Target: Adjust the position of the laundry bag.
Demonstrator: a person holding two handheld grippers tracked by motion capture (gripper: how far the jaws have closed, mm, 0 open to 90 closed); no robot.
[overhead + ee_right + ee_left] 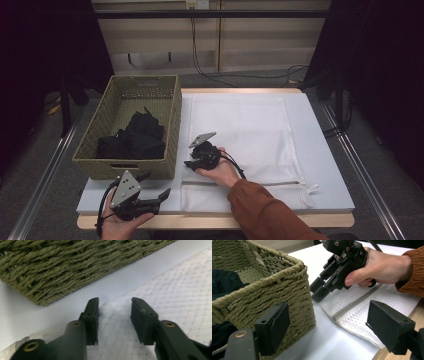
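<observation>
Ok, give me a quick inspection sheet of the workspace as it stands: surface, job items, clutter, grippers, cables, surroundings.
Surface: white pad on a wooden table, dimly lit.
Job's things: white mesh laundry bag lying flat, zipper along its near edge; woven basket to its left holding dark clothes.
Clutter: nothing seen.
Grippers: right gripper at the bag's near-left corner, jaws apart over the mesh, no fabric pinched; left gripper open, at the pad's near edge in front of the basket, holding nothing.
Cables: gripper cable loops over the bag; wall cable behind.
Surroundings: pale panels at the back, dark drapes either side.
</observation>
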